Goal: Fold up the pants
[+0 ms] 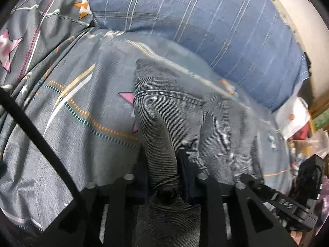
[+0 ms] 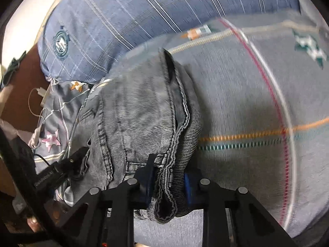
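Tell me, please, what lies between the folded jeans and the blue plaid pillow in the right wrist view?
Only a bare strip of grey patterned bedsheet separates the jeans from the pillow.

Left gripper (image 1: 162,164) clamped on a bunched fold of grey jeans (image 1: 185,123), cloth squeezed between the two black fingers (image 1: 185,177) and spilling back toward the camera. Jeans stretched away from the gripper over a grey bedsheet (image 1: 82,123) printed with stars and dashed stripes, stitched pocket seam showing beyond the fold. Beyond the jeans, a blue striped pillow (image 1: 185,16) against a pale headboard (image 1: 298,20). Left of the jeans, a black cable (image 1: 41,133) crossing the sheet. Right of the jeans, blurred clutter and another black gripper (image 1: 308,177), state unclear
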### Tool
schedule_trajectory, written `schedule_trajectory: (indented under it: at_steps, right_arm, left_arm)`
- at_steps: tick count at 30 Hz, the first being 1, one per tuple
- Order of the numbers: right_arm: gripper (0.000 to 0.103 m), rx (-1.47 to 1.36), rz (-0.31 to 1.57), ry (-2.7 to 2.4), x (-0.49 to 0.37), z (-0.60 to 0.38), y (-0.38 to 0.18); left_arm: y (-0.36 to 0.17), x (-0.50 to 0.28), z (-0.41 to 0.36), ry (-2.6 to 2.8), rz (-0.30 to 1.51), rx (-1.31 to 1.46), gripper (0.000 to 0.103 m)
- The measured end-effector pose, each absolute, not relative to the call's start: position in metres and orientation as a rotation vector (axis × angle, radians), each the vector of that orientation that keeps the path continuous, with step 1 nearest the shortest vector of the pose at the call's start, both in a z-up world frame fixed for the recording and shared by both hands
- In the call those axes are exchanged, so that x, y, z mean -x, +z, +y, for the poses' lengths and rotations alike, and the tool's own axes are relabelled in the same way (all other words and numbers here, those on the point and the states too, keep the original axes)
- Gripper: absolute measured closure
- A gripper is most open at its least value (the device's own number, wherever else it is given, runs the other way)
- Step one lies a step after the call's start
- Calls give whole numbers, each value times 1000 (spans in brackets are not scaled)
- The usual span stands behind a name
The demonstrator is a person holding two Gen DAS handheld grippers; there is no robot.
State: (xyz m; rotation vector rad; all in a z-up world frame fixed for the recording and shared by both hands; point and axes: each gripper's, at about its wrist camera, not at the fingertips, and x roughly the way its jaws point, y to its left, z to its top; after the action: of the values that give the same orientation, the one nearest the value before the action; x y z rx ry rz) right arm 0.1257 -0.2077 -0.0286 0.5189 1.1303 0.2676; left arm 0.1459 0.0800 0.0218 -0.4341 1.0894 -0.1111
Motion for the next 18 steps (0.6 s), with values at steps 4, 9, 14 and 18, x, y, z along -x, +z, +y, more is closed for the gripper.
schedule_trajectory:
  at_steps: [4, 9, 14, 18]
  right_arm:
    - [72, -601, 1096, 314, -123, -218, -34]
    - [59, -589, 1086, 300, -116, -234, -24]
    - [49, -671, 1014, 332, -122, -261, -5]
    - [49, -651, 1032, 353, -148, -256, 0]
  left_arm:
    - [29, -146, 89, -104, 1073, 467, 61]
    - [31, -158, 111, -69, 1036, 538, 43]
    - [19, -169, 118, -70, 1064, 614, 43]
    - [23, -187, 116, -86, 1066, 581, 43]
